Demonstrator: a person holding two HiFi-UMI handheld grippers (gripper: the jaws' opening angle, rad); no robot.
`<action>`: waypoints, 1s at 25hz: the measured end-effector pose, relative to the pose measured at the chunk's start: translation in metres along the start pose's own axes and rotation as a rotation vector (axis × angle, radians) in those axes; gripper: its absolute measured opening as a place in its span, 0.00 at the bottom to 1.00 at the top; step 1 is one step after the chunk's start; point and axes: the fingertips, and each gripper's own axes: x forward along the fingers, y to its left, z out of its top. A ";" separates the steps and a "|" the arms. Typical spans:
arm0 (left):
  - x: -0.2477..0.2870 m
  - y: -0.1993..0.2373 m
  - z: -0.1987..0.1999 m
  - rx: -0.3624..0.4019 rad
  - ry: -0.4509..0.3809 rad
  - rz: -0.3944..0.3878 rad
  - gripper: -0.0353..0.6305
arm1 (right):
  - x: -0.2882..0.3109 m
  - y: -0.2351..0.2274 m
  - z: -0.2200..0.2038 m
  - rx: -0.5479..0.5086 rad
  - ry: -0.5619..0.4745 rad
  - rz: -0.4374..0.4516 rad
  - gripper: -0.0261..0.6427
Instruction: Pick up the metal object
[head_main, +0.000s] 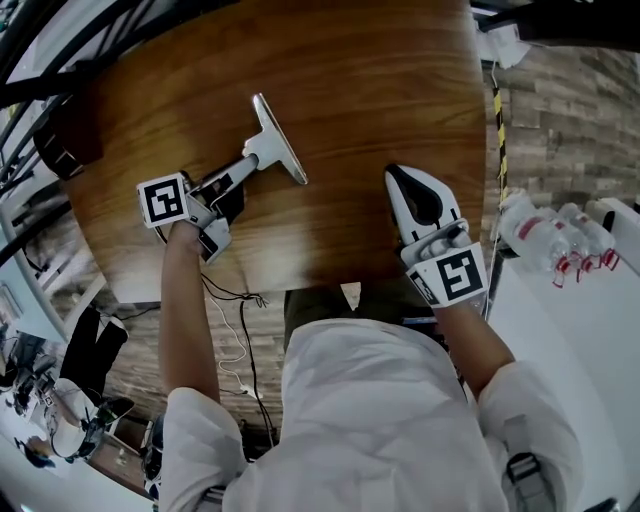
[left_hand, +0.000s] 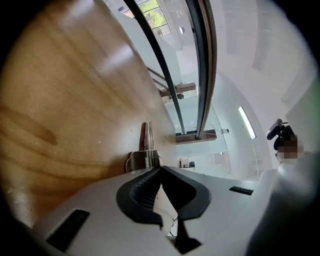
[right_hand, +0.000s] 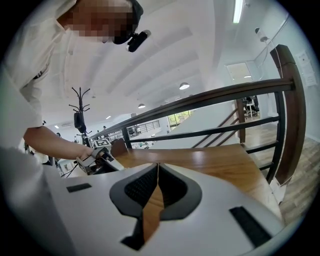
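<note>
Left gripper (head_main: 236, 177), over at the near-left part of the round wooden table (head_main: 380, 90), has its jaws pinched together on the narrow end of the metal object (head_main: 278, 148). From its own view the ribbed pads meet at the tips, and the metal piece, with a small coil spring on it, sticks out just beyond them. The object reaches away from the jaws up and to the right, ending in a long flat crossbar that sits across the stem like the top of a T. It lies low over the wood; whether it is touching the table or just clear of it I cannot tell.

Further right, well apart from the object, the right gripper (head_main: 394, 176) rests near the table's near edge with its jaws closed on each other and nothing between them.

Past the table's right edge, a few clear plastic bottles (head_main: 552, 235) with red labels lie on a white surface (head_main: 575, 340); what is in them I cannot make out.
</note>
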 end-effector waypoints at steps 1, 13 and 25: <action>0.000 0.000 0.000 -0.004 -0.004 0.003 0.09 | -0.001 0.000 0.001 -0.003 -0.002 0.002 0.08; -0.015 -0.046 -0.002 -0.143 -0.162 0.012 0.09 | -0.026 -0.011 0.051 -0.034 -0.081 0.026 0.08; -0.131 -0.273 0.017 0.332 -0.639 -0.172 0.08 | -0.066 0.003 0.200 -0.139 -0.301 0.143 0.08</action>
